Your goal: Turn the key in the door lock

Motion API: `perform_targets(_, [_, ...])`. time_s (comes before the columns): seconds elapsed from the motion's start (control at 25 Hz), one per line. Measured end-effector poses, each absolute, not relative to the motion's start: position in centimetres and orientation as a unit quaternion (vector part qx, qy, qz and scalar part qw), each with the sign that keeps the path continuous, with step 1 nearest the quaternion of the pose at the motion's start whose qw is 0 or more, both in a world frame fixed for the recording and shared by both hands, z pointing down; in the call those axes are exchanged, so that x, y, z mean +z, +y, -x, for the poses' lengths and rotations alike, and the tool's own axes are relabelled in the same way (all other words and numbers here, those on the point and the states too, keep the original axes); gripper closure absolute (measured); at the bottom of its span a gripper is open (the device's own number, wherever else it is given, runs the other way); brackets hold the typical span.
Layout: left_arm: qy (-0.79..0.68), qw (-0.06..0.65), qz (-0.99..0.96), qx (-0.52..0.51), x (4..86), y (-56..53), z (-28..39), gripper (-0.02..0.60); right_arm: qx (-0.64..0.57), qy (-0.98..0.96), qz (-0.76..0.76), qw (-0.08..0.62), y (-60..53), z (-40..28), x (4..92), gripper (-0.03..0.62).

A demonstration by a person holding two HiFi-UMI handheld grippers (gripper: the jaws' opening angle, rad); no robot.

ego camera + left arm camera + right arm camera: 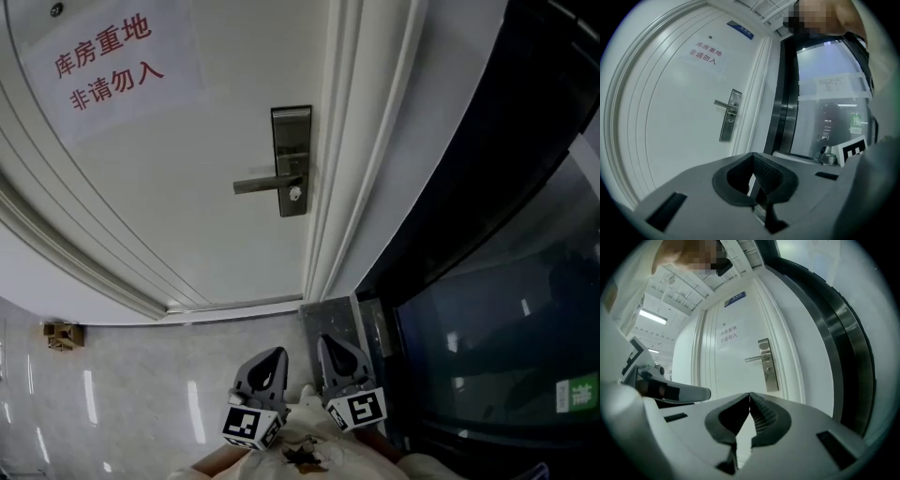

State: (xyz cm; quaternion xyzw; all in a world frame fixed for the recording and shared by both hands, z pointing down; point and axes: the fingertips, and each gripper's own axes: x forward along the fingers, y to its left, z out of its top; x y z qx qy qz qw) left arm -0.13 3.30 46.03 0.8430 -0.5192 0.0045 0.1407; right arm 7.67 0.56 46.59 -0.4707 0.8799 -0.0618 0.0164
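A white door carries a steel lock plate (292, 159) with a lever handle (267, 184) pointing left and a small round keyhole (295, 194) under it. I cannot make out a key in it. Both grippers sit low in the head view, well back from the door. The left gripper (272, 361) and right gripper (330, 349) are side by side, both shut with nothing between the pads. The left gripper view shows the lock plate (731, 116) beyond the shut left gripper (752, 157). In the right gripper view the lock plate (767, 364) stands above the shut right gripper (749, 395).
A paper notice (103, 56) with red print hangs on the door's upper left. A dark glass panel (506, 309) in a black frame flanks the door on the right. A small brown object (63, 334) lies on the glossy floor at left.
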Motion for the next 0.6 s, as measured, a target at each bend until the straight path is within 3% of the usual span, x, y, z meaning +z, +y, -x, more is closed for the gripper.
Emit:
perform_targets(0.4, [-0.536,0.092,-0.839,-0.006,44.4,4.8,3.2,0.577,-0.060,0.899,0.433,0.004,2.9,-2.6,47.0,0.588])
perform_targets(0.6, [-0.531,0.115,-0.840,-0.011,45.3,5.9,2.7,0.577,-0.079,0.901,0.427,0.008,3.3,-2.0,47.2,0.588])
